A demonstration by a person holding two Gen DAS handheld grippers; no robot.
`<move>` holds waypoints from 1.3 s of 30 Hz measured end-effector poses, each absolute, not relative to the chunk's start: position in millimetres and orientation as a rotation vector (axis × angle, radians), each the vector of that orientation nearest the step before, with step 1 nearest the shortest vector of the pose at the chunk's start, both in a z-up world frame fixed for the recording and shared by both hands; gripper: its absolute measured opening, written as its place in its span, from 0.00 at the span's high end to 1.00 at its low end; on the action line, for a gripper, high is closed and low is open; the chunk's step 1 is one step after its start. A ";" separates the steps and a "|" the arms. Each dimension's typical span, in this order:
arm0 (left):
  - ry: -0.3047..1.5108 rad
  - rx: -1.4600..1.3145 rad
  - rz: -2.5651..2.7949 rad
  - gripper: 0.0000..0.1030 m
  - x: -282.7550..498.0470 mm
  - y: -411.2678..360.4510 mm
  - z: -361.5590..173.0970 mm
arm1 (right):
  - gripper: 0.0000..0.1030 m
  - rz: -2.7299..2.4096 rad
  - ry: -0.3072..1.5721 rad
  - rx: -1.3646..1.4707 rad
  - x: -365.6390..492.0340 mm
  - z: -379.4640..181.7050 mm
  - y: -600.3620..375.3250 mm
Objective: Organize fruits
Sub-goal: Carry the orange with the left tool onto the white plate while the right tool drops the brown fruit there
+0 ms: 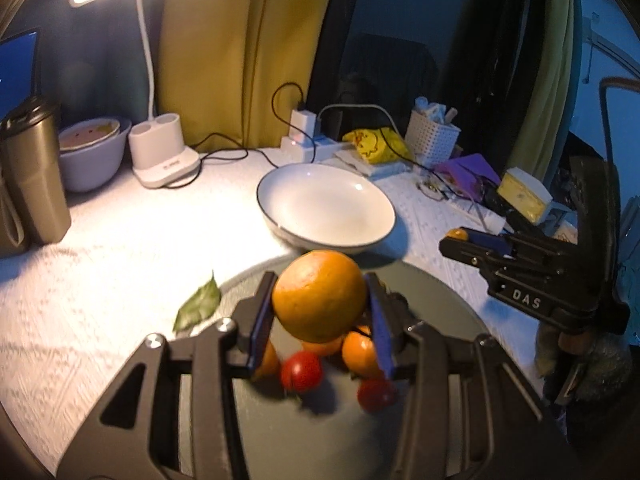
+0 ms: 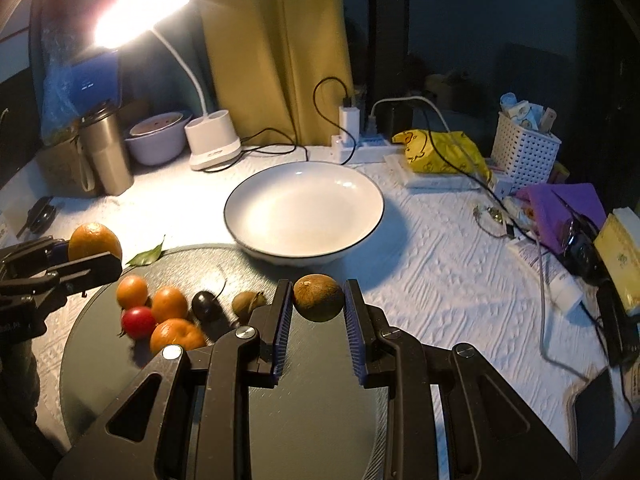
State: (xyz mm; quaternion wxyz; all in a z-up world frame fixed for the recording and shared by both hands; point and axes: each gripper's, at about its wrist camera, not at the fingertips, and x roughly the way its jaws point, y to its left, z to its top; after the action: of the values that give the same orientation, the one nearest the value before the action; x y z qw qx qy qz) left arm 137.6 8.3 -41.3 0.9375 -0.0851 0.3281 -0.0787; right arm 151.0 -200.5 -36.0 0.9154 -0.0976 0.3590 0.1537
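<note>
White textured cloth covers the table (image 2: 432, 264), lit by a desk lamp (image 2: 140, 12) at the back. Between the clenched jaws of the right gripper (image 2: 319, 300) a small brownish fruit (image 2: 319, 297) is held, raised above the dark round tray (image 2: 312, 392). By the left gripper (image 1: 320, 300) a large orange (image 1: 319, 295) is grasped in the same way, over the fruits left on the tray: small oranges (image 2: 170, 304), a red tomato (image 2: 138, 322), a dark grape (image 2: 205, 305).

Straight ahead of both pairs of jaws, just beyond the tray's far edge, the empty white bowl (image 2: 244, 200) is seen. The right gripper seems nearer to it. Both fruits must probably be carried forward and released there, one after the other, so that collision is avoided.
</note>
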 end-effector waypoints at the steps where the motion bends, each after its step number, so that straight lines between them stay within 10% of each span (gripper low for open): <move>1: 0.667 -0.172 -0.163 0.57 141.7 8.7 -40.3 | 0.73 0.314 0.735 -0.202 152.7 -35.6 -201.5; 39: 0.766 -0.196 -0.246 0.57 285.5 1.4 -61.1 | 0.73 0.347 0.692 -0.201 273.0 -53.5 -184.3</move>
State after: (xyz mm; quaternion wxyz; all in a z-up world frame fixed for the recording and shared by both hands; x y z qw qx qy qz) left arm 285.5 1.4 -61.1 0.9156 -0.0952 0.3720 -0.1195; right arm 273.0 -184.3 -53.5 0.9211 -0.0977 0.3370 0.1688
